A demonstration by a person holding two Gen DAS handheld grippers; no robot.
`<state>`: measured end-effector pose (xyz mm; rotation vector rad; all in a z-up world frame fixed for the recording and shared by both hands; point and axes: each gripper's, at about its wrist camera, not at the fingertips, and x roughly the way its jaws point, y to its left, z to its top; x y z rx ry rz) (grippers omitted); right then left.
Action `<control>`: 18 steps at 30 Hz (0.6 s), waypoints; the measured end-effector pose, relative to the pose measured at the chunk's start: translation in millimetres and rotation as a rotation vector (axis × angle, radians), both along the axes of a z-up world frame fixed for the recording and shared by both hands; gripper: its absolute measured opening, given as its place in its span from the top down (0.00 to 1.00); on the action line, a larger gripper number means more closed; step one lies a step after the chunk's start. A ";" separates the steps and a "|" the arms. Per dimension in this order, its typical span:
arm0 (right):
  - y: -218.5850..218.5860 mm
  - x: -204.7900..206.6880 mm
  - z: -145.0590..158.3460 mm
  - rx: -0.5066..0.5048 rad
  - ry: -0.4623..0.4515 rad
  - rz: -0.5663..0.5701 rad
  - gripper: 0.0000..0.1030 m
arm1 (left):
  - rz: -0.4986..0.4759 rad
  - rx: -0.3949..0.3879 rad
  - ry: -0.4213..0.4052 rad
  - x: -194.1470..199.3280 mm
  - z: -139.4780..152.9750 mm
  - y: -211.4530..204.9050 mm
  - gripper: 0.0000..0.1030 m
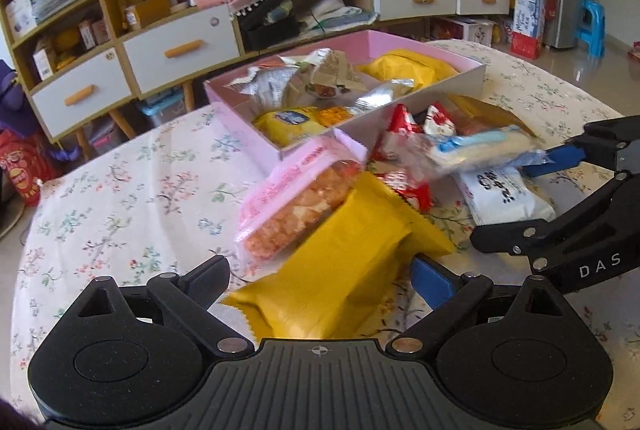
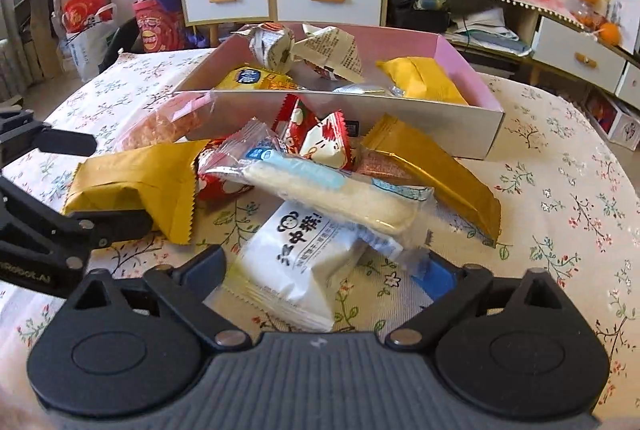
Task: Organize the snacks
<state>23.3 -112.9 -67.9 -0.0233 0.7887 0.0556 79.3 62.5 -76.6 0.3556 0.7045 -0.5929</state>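
1. Your left hand-held gripper (image 1: pixel 320 276) stands wide, its fingers on either side of a yellow snack packet (image 1: pixel 340 270) lying on the desk (image 1: pixel 120 190); the pads do not press on it, so it is released.
2. Your right hand-held gripper (image 2: pixel 326 268) is also spread. A white packet with black characters (image 2: pixel 296 262) lies between its fingers, and the end of a clear-wrapped long cream biscuit (image 2: pixel 332 194) reaches toward the blue pad at 3 o'clock. Whether that pad touches the wrapper you cannot tell; no clamp is visible.
3. Loose snacks sit in a heap on the floral cloth: a pink packet of orange pieces (image 1: pixel 296 198) at 11 o'clock of the yellow packet, red-and-white packets (image 2: pixel 320 134) behind the biscuit, a gold packet (image 2: pixel 436 174) at 2 o'clock of it.
4. The pink box (image 1: pixel 236 126) stands at 12 o'clock of the heap, already holding a yellow packet (image 2: pixel 424 78), silver wrappers and others.
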 end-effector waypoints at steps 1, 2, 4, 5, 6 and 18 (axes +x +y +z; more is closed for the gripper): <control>-0.3 -0.6 1.3 0.001 0.000 0.009 0.16 | -0.011 0.000 0.010 -0.8 0.7 -1.7 0.06; -0.5 -2.1 2.4 0.001 0.001 0.015 0.22 | -0.026 0.001 0.013 -2.8 2.0 -3.2 0.07; -1.8 -4.6 4.7 -0.002 0.004 0.025 0.31 | -0.061 0.004 0.018 -7.8 4.5 -5.9 0.07; -2.9 -5.1 5.7 -0.002 0.007 0.028 0.38 | -0.077 0.006 0.026 -11.0 5.3 -6.6 0.08; -4.4 -5.3 6.5 -0.002 0.009 0.030 0.44 | -0.088 0.008 0.033 -13.2 5.3 -8.0 0.09; -38.6 -15.0 11.4 0.007 0.064 0.017 0.49 | -0.228 -0.012 0.179 -43.8 7.0 -12.1 0.11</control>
